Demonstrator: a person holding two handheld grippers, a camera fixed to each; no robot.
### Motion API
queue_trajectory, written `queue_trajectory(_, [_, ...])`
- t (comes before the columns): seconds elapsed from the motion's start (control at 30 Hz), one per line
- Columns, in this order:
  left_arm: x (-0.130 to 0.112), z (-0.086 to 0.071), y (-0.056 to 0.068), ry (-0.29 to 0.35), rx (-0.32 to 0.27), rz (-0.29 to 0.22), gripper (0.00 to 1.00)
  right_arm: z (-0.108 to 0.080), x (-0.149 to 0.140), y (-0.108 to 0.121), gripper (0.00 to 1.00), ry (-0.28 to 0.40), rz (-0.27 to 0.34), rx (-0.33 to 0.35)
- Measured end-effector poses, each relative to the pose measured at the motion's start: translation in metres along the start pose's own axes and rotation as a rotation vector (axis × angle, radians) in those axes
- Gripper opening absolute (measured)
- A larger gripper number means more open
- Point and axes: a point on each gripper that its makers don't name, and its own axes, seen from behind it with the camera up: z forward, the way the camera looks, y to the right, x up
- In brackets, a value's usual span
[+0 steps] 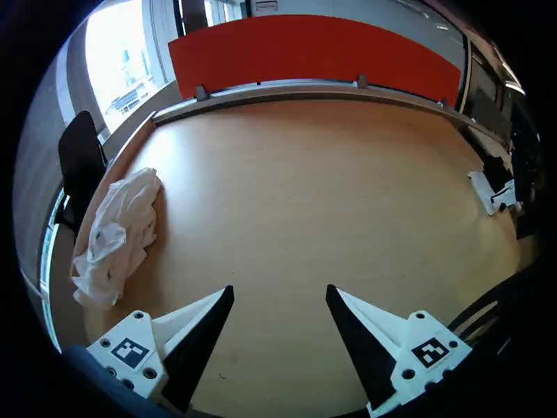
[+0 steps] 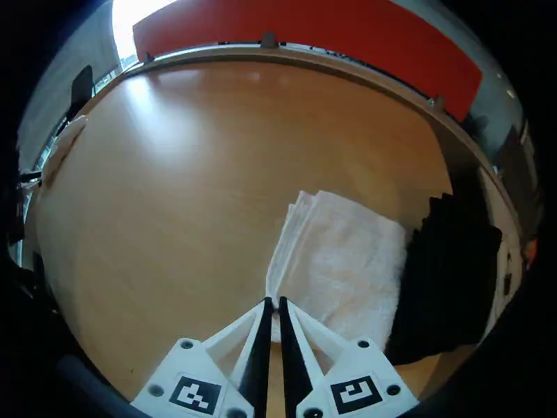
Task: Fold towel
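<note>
Okay, left gripper [image 1: 278, 289]: I've got it wide open, nothing between the fingers, just bare table [image 1: 313, 181] ahead.
Right gripper [image 2: 274, 301]: fingers drawn in to a thin slit, tips right at the towel's near corner; I can't tell whether any cloth is caught.
Towel [image 2: 341, 272]: white, folded into a neat stack, lying flat just ahead of my right gripper and a little to its right.
Black cloth [image 2: 445, 279]: folded too, touching the towel's far-right edge.
Crumpled cloth [image 1: 118, 237]: white, bunched up, well off to the left of my left gripper by the table edge.
Chair [image 1: 80, 160]: dark, beyond that heap, off the table.
Partition [image 1: 313, 49]: red, standing along the table's far edge, straight ahead.
</note>
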Motion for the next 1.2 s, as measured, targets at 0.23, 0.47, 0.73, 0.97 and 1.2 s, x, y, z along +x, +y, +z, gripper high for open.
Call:
queue_trajectory(0.23, [-0.001, -0.001, -0.002, -0.002, 0.005, 0.000, 0.99, 0.003, -0.004, -0.001, 0.08, -0.012, -0.003, 0.003])
queue_trajectory(0.47, [-0.001, -0.001, -0.002, -0.003, 0.007, -0.001, 0.99, 0.004, -0.009, -0.001, 0.09, -0.025, -0.004, 0.003])
queue_trajectory(0.73, [-0.001, -0.001, -0.001, -0.002, 0.007, 0.003, 0.99, 0.005, -0.013, 0.000, 0.24, -0.031, -0.002, -0.003])
queue_trajectory(0.97, [0.000, -0.001, 0.000, 0.000, 0.008, 0.004, 0.99, 0.004, -0.014, 0.002, 0.66, -0.020, -0.009, -0.009])
queue_trajectory(1.2, [0.000, -0.001, 0.000, 0.002, 0.009, -0.001, 0.98, 0.000, -0.013, 0.005, 0.92, -0.003, -0.010, -0.025])
